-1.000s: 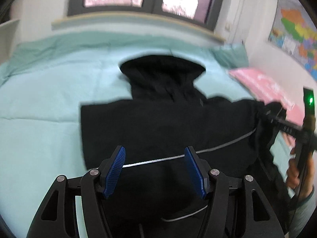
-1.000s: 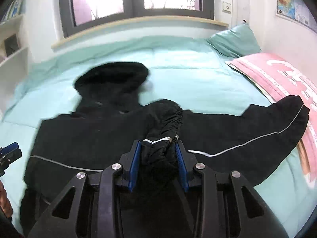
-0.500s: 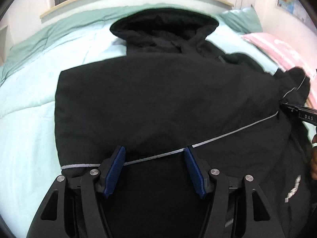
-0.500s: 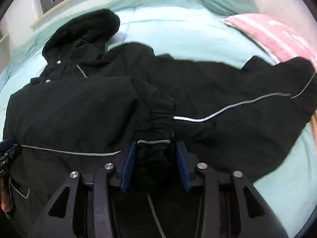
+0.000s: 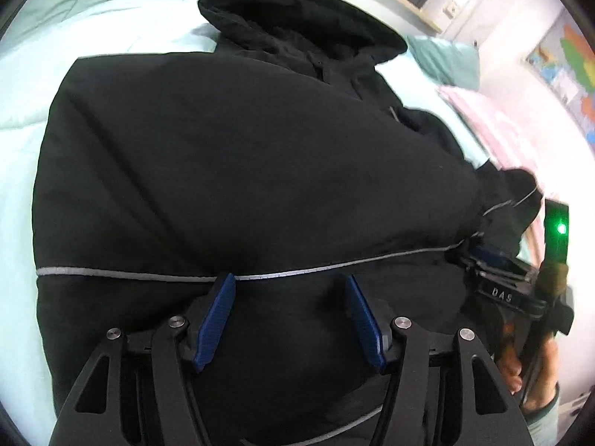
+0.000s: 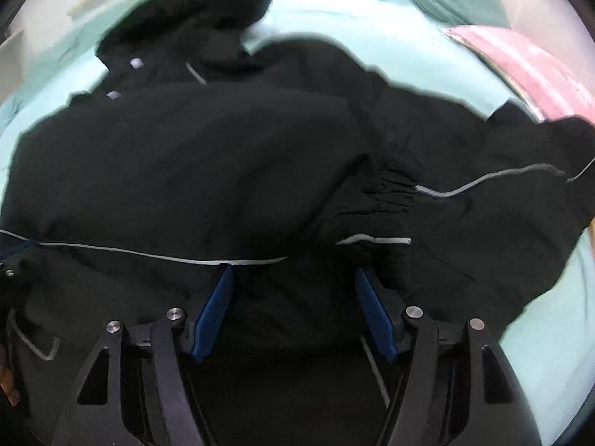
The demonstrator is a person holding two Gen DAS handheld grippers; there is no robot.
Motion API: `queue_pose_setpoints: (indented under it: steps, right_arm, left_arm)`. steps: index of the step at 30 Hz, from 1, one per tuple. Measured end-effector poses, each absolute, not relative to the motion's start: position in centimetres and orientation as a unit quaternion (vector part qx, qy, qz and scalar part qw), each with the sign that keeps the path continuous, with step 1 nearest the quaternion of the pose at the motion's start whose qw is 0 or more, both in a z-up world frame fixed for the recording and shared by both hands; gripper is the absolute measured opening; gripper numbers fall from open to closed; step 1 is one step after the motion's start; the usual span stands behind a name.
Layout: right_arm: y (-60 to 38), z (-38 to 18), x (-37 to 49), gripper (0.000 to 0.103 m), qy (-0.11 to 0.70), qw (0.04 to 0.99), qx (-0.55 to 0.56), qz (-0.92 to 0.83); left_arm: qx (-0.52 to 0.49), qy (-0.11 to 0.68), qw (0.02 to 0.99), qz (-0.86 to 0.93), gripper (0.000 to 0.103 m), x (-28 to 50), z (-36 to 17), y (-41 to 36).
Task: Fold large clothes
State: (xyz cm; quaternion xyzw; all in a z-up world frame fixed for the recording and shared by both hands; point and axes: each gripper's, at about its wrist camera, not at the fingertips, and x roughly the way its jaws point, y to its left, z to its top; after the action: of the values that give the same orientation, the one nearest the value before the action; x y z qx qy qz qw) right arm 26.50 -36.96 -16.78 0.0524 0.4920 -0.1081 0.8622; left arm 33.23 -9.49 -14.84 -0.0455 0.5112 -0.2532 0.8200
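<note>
A black hooded jacket (image 5: 241, 156) with thin grey piping lies spread on the mint-green bed (image 5: 22, 85), hood toward the window. One sleeve is folded across the body, and its gathered cuff (image 6: 390, 200) rests on the jacket just ahead of my right gripper (image 6: 293, 271). That gripper's jaws are opening, with black cloth under them and the pads pressing on nothing. My left gripper (image 5: 288, 278) stands open low over the jacket's lower half, at the grey stripe. In the left wrist view the right gripper (image 5: 498, 271) sits at the jacket's right edge, held by a hand (image 5: 517, 364).
A pink cushion (image 6: 528, 70) and a green pillow (image 6: 457, 0) lie at the bed's far right. The other sleeve (image 6: 520, 186) stretches toward the pink cushion. A coloured map (image 5: 569, 59) hangs on the right wall. Bare bedding shows to the left of the jacket.
The right gripper has opened and let go of the sleeve cuff, which now lies on the jacket. Both grippers have come down closer to the cloth.
</note>
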Motion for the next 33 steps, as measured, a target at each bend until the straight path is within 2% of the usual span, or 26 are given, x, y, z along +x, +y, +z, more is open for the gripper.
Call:
queue_pose_setpoints:
  steps: [5, 8, 10, 12, 15, 17, 21, 27, 30, 33]
  right_arm:
    - [-36.4, -15.8, 25.1, 0.069, 0.457, 0.88, 0.05, -0.114]
    - [-36.5, -13.8, 22.3, 0.07, 0.41, 0.9, 0.052, -0.138]
    - [-36.6, -12.1, 20.5, 0.071, 0.377, 0.908, 0.032, -0.179]
    - [-37.0, -10.3, 18.8, 0.077, 0.35, 0.917, 0.025, -0.188]
    - [-38.5, -8.7, 17.4, 0.078, 0.34, 0.925, 0.031, -0.166]
    - [-39.6, -8.2, 16.1, 0.079, 0.344, 0.923, 0.04, -0.167]
    - [-43.5, -7.9, 13.5, 0.079, 0.354, 0.918, 0.061, -0.168]
    - [-51.8, -5.7, 8.1, 0.081, 0.3, 0.916, 0.044, -0.264]
    - [-56.6, -5.0, 7.2, 0.082, 0.32, 0.897, 0.041, -0.303]
    - [-62.8, -4.9, 6.9, 0.082, 0.332, 0.884, 0.087, -0.318]
  left_arm:
    - [0.013, 0.475, 0.847, -0.236, 0.064, 31.5, -14.6, -10.9]
    - [0.023, 0.442, 0.869, -0.223, 0.064, 30.4, -13.5, -11.0]
    - [0.027, 0.412, 0.884, -0.221, 0.064, 29.3, -12.0, -10.6]
    - [0.032, 0.372, 0.901, -0.22, 0.064, 28.3, -10.1, -10.8]
    - [0.041, 0.32, 0.921, -0.218, 0.065, 26.0, -6.8, -11.7]
    - [0.027, 0.314, 0.92, -0.233, 0.07, 25.3, -5.4, -12.2]
    - [0.001, 0.342, 0.899, -0.273, 0.07, 25.2, -4.1, -13.8]
    - [-0.035, 0.323, 0.905, -0.273, 0.07, 24.8, -2.8, -16.1]
    - [-0.056, 0.326, 0.908, -0.256, 0.07, 25.8, -2.5, -17.3]
    - [-0.064, 0.34, 0.908, -0.236, 0.07, 27.1, -3.1, -18.4]
